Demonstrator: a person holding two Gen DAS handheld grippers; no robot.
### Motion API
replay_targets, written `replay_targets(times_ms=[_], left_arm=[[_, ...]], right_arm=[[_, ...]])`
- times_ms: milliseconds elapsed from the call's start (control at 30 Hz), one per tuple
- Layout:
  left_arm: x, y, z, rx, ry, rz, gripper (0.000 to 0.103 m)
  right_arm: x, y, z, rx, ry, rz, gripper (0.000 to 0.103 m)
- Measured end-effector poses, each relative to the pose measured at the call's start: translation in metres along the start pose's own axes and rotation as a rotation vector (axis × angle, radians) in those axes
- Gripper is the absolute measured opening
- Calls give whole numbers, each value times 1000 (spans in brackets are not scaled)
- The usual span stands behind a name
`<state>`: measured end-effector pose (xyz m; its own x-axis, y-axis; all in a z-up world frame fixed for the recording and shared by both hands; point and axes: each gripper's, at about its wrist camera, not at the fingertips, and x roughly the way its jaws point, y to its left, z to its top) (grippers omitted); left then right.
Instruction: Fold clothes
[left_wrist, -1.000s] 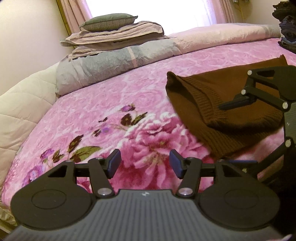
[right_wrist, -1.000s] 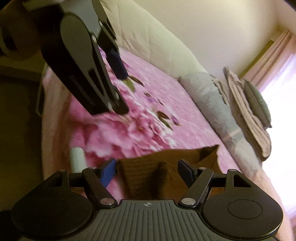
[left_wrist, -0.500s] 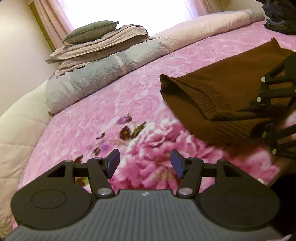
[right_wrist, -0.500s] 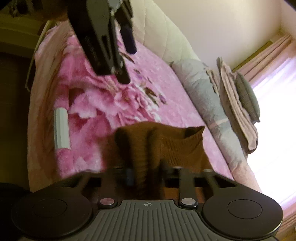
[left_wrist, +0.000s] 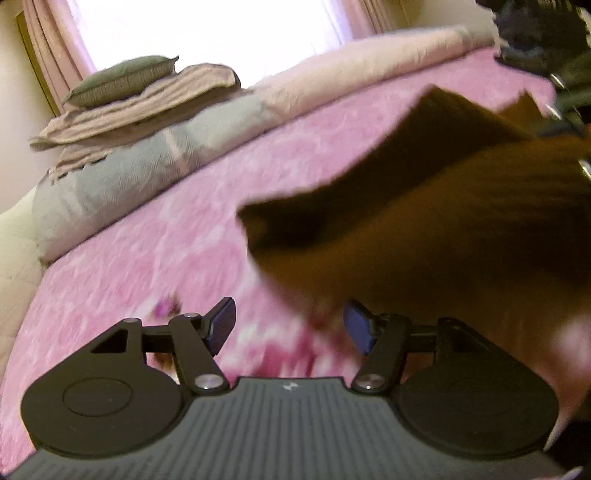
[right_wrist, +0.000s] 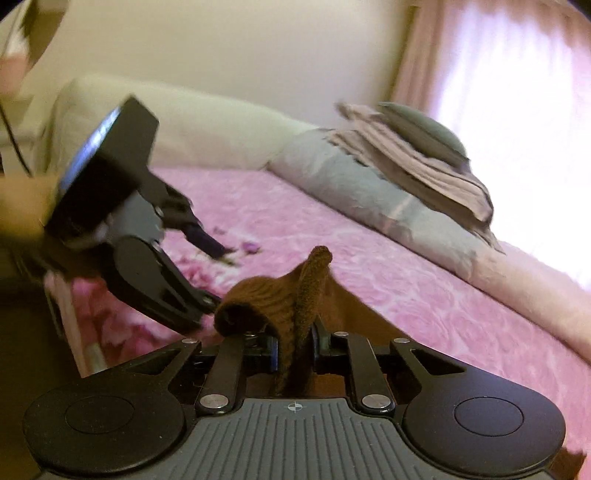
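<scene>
A brown knitted sweater (left_wrist: 443, 221) is lifted off the pink floral bed, blurred, hanging across the right of the left wrist view. My right gripper (right_wrist: 293, 350) is shut on a bunched fold of the sweater (right_wrist: 295, 295), which sticks up between its pads. My left gripper (left_wrist: 290, 328) is open and empty, just under the sweater's lower corner. It shows in the right wrist view (right_wrist: 207, 273) at the left, jaws apart, close beside the held fold.
The pink floral blanket (left_wrist: 166, 240) covers the bed. A grey rolled quilt (left_wrist: 122, 184) with folded blankets and a green cushion (left_wrist: 122, 79) lies at the far side. A cream quilted headboard (right_wrist: 207, 133) stands behind. Dark clothes (left_wrist: 535, 33) are piled at the top right.
My right gripper closed on the sweater's edge and lifted it off the bed. My left gripper moved in toward the raised sweater, still open.
</scene>
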<state>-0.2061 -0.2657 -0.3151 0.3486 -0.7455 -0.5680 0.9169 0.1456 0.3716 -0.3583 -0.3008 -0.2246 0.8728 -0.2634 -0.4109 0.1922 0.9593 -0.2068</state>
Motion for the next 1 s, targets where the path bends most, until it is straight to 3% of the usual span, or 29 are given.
replay_targets(times_ms=[133, 267, 367, 500, 700, 867, 1000], left_arm=[[4, -13, 56, 20, -89, 11, 61], [2, -51, 122, 106, -195, -20, 61], [-2, -106, 173, 196, -286, -122, 61], [-6, -173, 210, 333, -334, -281, 61], [6, -193, 182, 381, -235, -279, 62], [5, -186, 146, 350, -143, -244, 62], [-14, -186, 119, 320, -122, -245, 63]], right_arm=[[-30, -36, 2, 143, -45, -25, 14], [-85, -83, -7, 341, -114, -81, 13], [-135, -117, -32, 541, -154, -142, 13], [-177, -139, -82, 765, -117, -207, 13], [-188, -155, -137, 1064, -29, -174, 14], [-194, -156, -139, 1105, -28, -157, 14], [-199, -156, -144, 1169, -34, -133, 14]])
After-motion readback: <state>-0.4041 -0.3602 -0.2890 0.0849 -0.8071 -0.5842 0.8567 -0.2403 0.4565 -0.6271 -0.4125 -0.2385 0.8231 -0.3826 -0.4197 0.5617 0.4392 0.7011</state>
